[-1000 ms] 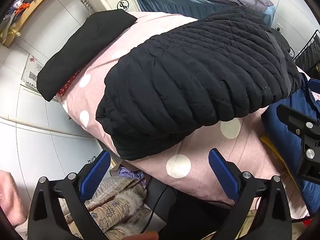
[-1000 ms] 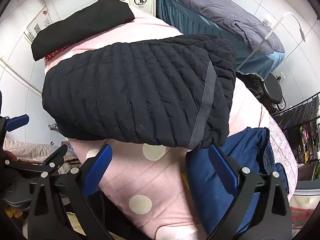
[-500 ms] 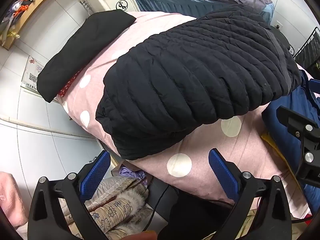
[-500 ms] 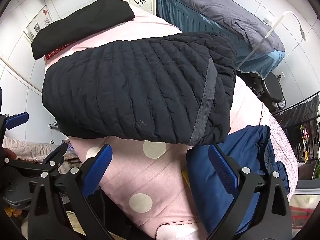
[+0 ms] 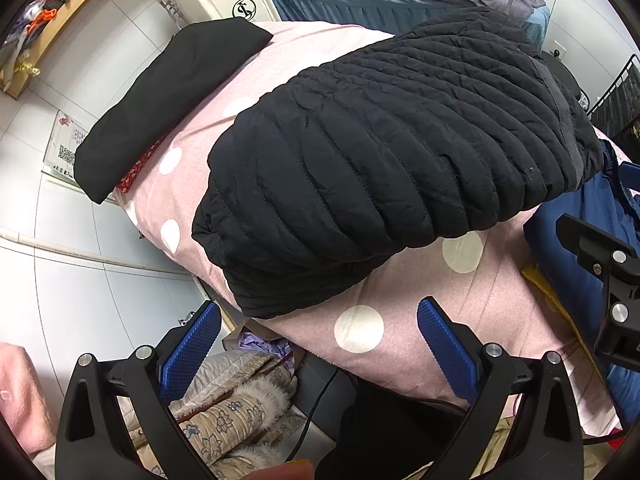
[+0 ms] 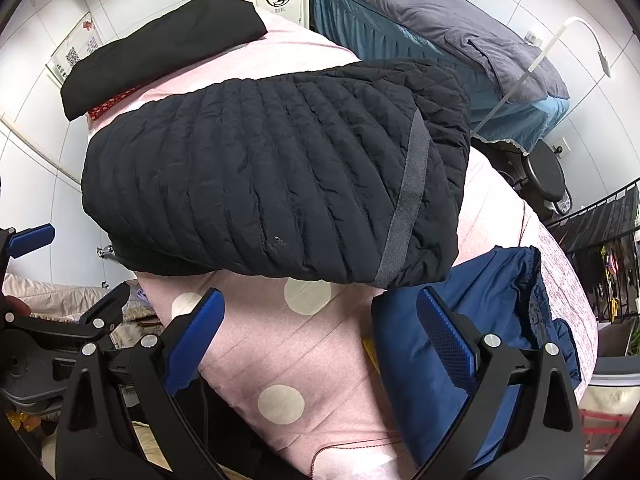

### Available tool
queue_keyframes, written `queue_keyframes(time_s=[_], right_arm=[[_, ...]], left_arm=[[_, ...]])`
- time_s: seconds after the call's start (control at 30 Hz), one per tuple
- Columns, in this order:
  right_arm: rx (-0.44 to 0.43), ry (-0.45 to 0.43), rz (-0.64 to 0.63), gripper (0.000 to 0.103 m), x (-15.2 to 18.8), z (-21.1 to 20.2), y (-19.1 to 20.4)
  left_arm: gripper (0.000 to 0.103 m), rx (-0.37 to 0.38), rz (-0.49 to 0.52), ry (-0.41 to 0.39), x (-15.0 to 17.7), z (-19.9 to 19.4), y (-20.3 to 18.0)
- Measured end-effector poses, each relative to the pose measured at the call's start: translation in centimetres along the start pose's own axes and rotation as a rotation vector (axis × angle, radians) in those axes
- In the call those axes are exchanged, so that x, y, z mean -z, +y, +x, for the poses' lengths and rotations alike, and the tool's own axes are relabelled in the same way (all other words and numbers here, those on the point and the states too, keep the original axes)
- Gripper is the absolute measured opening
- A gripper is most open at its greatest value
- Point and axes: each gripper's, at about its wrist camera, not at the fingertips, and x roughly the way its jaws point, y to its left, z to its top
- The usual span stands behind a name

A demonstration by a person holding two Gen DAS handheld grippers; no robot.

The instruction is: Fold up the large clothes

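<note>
A black quilted down jacket (image 5: 392, 160) (image 6: 272, 184) lies folded into a thick block on the pink polka-dot bed cover (image 5: 420, 320) (image 6: 280, 344); a grey band runs along its right side. My left gripper (image 5: 318, 344) hovers open off the bed's near left corner, short of the jacket's lower edge, nothing between its blue pads. My right gripper (image 6: 318, 328) is also open and empty, held above the cover just in front of the jacket. The right gripper's frame (image 5: 604, 284) shows at the right edge of the left wrist view.
A navy blue garment (image 6: 472, 344) (image 5: 580, 264) lies bunched right of the jacket. A folded black garment (image 5: 168, 92) (image 6: 160, 48) rests at the far end. Floral padded clothes (image 5: 228, 408) sit on the floor below the bed corner. A second bed (image 6: 440, 28) stands behind.
Both grippers have drawn back slightly from the jacket and stayed open. The jacket has not moved.
</note>
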Motion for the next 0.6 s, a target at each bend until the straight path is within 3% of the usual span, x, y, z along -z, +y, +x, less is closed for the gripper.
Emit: queue_keyframes(time_s=[0.6], right_arm=[[-0.002, -0.001, 0.019, 0.095, 0.7, -0.3, -0.6]], left_arm=[[0.097, -0.003, 0.015, 0.000, 0.4, 0.0, -0.6]])
